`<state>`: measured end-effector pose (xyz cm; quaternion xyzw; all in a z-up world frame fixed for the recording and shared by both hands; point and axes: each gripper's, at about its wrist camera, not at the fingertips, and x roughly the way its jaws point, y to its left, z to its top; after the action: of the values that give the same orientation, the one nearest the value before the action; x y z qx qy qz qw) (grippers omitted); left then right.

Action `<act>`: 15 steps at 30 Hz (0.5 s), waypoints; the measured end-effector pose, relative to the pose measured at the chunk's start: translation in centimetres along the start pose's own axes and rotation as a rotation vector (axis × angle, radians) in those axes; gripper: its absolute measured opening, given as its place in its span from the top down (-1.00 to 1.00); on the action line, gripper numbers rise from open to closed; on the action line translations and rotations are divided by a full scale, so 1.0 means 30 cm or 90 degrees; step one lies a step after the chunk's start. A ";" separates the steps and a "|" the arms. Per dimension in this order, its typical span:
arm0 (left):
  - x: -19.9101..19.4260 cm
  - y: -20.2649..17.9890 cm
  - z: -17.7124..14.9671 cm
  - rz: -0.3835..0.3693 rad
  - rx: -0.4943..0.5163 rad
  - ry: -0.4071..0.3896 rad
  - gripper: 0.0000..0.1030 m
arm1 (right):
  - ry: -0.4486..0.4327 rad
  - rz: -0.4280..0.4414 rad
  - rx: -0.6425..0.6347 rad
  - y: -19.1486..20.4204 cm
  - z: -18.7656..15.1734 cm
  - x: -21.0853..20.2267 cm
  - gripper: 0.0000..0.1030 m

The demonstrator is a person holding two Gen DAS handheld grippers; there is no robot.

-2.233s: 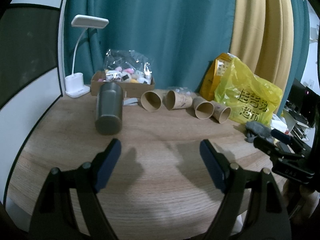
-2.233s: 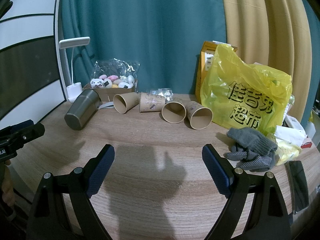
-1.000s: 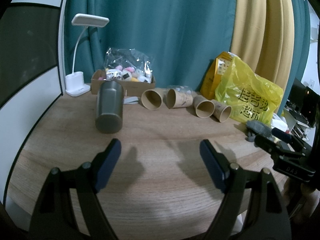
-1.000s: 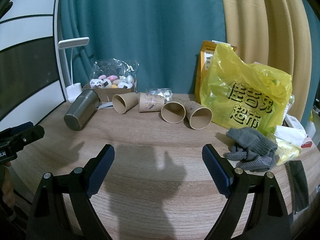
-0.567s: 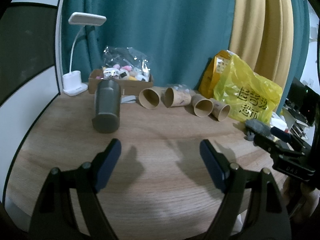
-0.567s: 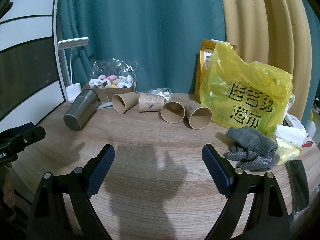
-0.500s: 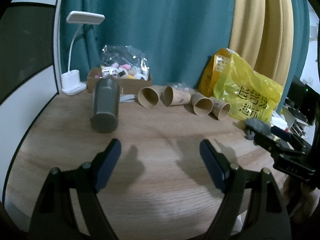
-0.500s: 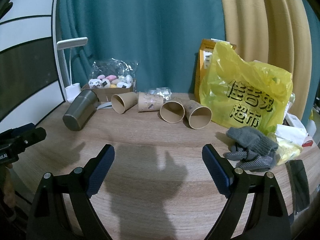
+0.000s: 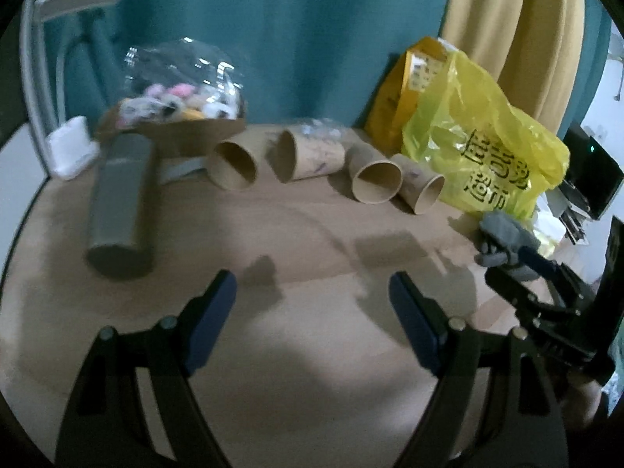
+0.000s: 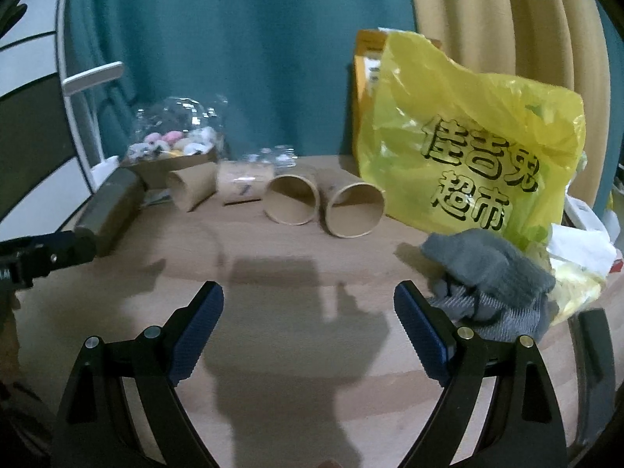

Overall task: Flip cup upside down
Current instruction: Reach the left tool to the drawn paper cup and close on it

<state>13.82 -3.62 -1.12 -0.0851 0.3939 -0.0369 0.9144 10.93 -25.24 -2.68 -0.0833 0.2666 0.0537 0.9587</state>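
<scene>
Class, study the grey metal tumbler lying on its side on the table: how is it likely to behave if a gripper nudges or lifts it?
The grey metal tumbler lies on its side, so a sideways nudge would probably roll it. Its smooth wall looks stiff and may slip between pads. It is likely heavier than the paper cups.

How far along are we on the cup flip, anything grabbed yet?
Nothing looks done. All four paper cups lie on their sides along the back of the table, and the steel tumbler is on its side too. In hand: nothing; the left gripper and right gripper both have their jaws wide apart over bare wood. Left: approach a cup, grasp it, and set it rim down.
</scene>
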 end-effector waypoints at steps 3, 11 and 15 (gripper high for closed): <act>0.092 -0.043 0.090 -0.012 0.012 0.022 -0.60 | 0.005 -0.002 0.003 -0.048 0.024 0.051 -0.77; 0.363 -0.190 0.372 -0.050 0.050 0.074 -0.60 | 0.017 0.004 0.026 -0.182 0.090 0.174 -0.77; 0.537 -0.245 0.482 -0.066 0.050 0.127 -0.60 | 0.020 0.003 0.040 -0.236 0.097 0.209 -0.77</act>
<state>35.41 -11.17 -1.51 -0.0658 0.4763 -0.1080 0.8702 18.76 -31.26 -2.56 -0.0536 0.2837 0.0466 0.9563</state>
